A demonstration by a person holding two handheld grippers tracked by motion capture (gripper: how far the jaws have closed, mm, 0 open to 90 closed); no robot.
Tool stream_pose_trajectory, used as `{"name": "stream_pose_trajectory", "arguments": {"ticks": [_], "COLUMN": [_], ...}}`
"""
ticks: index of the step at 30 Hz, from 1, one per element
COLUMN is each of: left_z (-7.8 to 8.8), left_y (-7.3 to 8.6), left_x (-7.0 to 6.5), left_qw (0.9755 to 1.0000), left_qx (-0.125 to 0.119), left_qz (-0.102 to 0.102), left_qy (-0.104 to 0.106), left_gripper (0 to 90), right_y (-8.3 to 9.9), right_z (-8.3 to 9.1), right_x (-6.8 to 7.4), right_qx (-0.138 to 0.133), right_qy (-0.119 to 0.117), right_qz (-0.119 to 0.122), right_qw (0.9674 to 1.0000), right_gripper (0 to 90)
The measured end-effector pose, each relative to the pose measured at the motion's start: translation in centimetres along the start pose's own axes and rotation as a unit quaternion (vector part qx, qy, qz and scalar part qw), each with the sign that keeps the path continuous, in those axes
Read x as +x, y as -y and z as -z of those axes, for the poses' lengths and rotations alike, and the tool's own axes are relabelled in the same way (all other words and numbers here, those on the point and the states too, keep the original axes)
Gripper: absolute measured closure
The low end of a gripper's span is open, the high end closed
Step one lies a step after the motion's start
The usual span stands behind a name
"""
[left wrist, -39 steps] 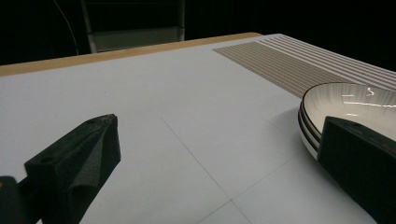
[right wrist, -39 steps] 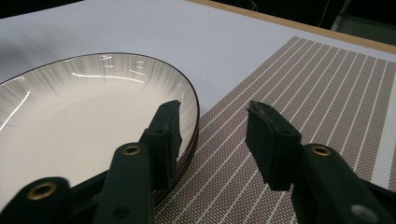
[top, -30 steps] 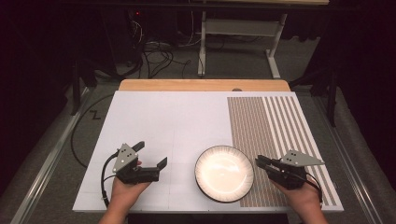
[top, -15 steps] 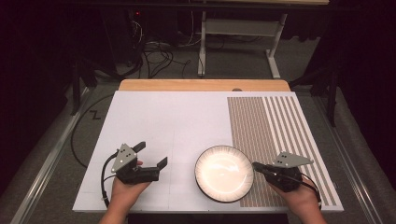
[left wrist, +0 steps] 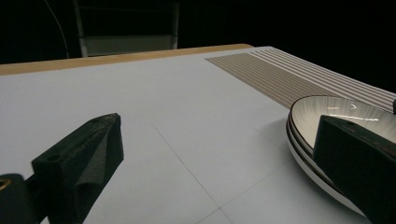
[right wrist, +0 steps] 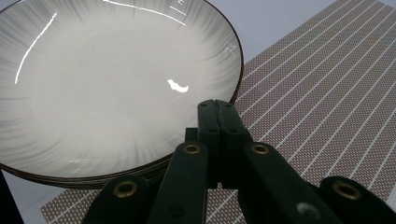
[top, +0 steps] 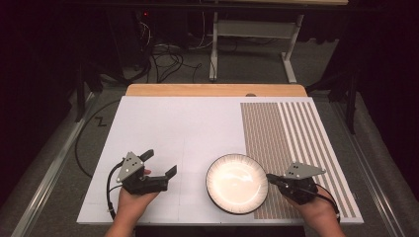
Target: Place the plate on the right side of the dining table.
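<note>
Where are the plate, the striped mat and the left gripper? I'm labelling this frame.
plate (top: pixel 237 170): high view, bare inner surface.
striped mat (top: pixel 296 133): high view, middle of the stripes.
left gripper (top: pixel 159 163): high view, between its open jaws.

A white board (top: pixel 197 128) covers the table, with a wooden edge (top: pixel 212 90) at the far side. Behind it, cables (top: pixel 168 52) lie on the grey floor near a metal stand (top: pixel 247 29).
</note>
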State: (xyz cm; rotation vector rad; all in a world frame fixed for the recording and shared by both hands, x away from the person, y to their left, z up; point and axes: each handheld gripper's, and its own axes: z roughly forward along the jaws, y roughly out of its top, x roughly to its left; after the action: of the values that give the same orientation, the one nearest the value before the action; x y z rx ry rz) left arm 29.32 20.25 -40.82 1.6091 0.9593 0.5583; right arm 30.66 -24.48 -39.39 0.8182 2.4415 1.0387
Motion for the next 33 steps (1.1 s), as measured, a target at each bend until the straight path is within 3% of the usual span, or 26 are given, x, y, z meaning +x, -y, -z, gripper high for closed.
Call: {"name": "stream_pose_trajectory", "arguments": {"ticks": [15,33], "left_z": [-0.1,0.0], "left_y": [0.0,0.0], "left_x": [0.0,0.0], "left_qw": [1.0000,1.0000], "left_qx": [0.002,-0.005], "left_qz": [0.002,0.005], "left_qy": [0.005,0.005], "left_gripper": [2.6,2.6], "right_y": [-0.5,-0.8], "right_z": [0.0,-0.5], "right_x": [0.5,1.1], "right_qx": [0.017,0.022], "right_qy": [0.014,0.008], "right_qz": [0.021,0.030], "right_qw": [0.9995,0.9993], "right_gripper": [90.0,90.0]}}
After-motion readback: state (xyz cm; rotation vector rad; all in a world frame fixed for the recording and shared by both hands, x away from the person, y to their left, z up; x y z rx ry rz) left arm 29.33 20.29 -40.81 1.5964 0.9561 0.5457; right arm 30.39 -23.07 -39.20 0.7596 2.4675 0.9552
